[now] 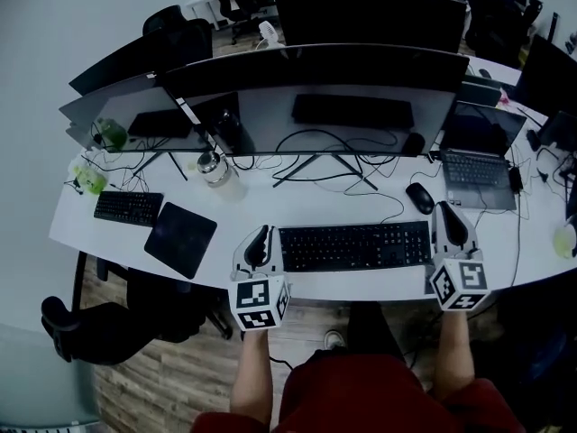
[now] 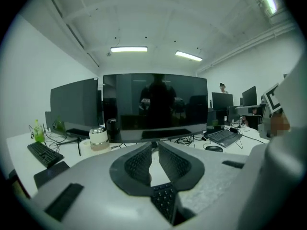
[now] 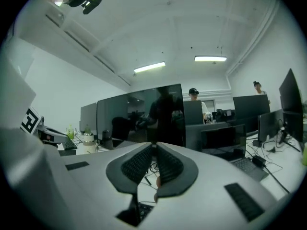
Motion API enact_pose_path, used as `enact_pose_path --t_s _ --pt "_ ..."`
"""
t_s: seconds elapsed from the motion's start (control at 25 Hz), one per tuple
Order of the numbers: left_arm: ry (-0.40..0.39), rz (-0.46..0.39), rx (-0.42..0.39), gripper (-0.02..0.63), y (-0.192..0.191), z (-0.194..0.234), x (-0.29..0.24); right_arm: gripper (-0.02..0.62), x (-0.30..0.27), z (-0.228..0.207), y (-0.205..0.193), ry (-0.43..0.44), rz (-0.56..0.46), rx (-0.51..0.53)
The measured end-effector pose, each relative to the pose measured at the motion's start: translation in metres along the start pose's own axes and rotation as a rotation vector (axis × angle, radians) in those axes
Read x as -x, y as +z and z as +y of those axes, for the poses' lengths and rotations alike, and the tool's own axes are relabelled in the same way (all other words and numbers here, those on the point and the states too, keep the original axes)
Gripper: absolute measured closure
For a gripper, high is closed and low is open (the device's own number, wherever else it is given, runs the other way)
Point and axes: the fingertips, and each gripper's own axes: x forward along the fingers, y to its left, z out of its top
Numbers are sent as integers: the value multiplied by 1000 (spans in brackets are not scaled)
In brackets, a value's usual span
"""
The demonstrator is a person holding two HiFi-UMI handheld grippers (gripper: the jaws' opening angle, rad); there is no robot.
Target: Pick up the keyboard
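Evidently, we flank the keyboard (image 1: 354, 245) for a level lift: left gripper (image 1: 262, 234) at its 9 o'clock, barely parted, right gripper (image 1: 445, 210) at 3 o'clock, closed; both empty.

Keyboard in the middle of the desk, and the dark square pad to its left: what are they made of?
Keyboard: probably matte black plastic; separate keys, no glare. Square pad: thin, flat, dark with a faint sheen; soft mat or hard slab, cannot tell.
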Motion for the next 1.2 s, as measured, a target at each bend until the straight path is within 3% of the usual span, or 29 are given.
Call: enact_pose_path --t_s 0.24,0.56,0.76,1.0,1.2 --pt "-43 163 47 497 -61 -1 -15 513 -6 -10 -76 6 187 -30" --pt "-94 347 117 375 -128 -5 -33 360 -10 -30 -160 8 427 -94" --pt "-111 422 157 348 -156 -5 -43 279 -11 -37 -204 19 567 -159" --pt "-144 532 210 307 -189 -10 -48 250 -8 -34 -244 55 711 -225" --pt "-149 584 239 301 -207 -7 -51 244 -8 -34 -256 65 772 -230"
